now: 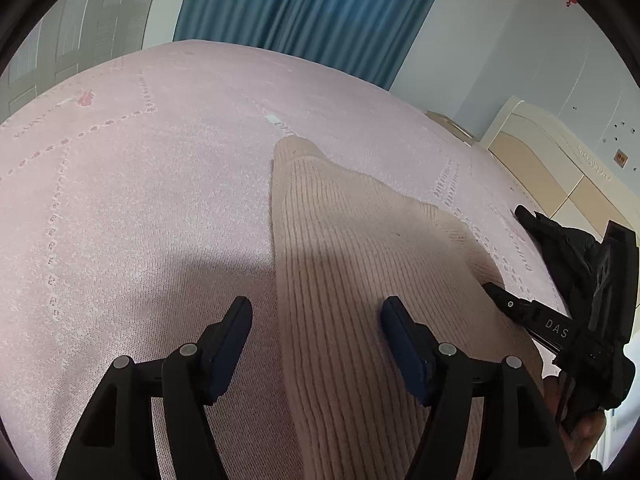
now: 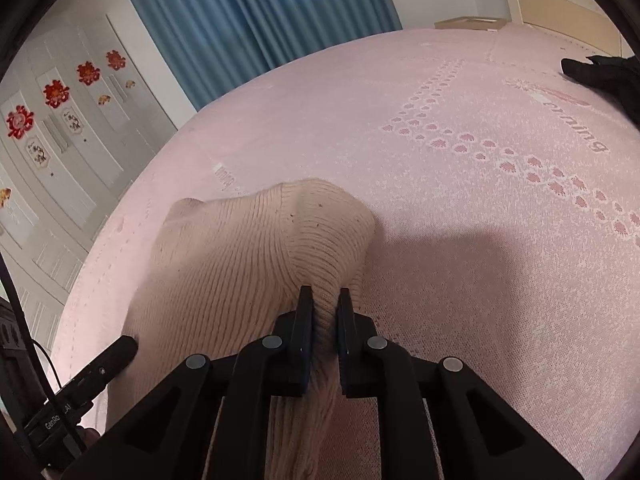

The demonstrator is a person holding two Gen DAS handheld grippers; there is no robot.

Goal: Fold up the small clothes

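A beige ribbed knit garment (image 1: 352, 264) lies on the pink bedspread (image 1: 140, 184). In the left wrist view my left gripper (image 1: 316, 320) is open just above the garment's left edge, one finger over the bedspread, the other over the knit. My right gripper (image 1: 492, 292) shows at the right, at the garment's right edge. In the right wrist view my right gripper (image 2: 325, 300) is shut on a bunched fold of the garment (image 2: 240, 256) and lifts it off the bedspread (image 2: 480, 240). A finger of my left gripper (image 2: 120, 350) touches the garment's left edge.
A black cloth item (image 2: 604, 72) lies at the bed's far right, also in the left wrist view (image 1: 560, 236). Blue curtains (image 1: 312, 12), a white wardrobe (image 2: 60, 140) with red decorations and a cream headboard (image 1: 560, 168) surround the bed.
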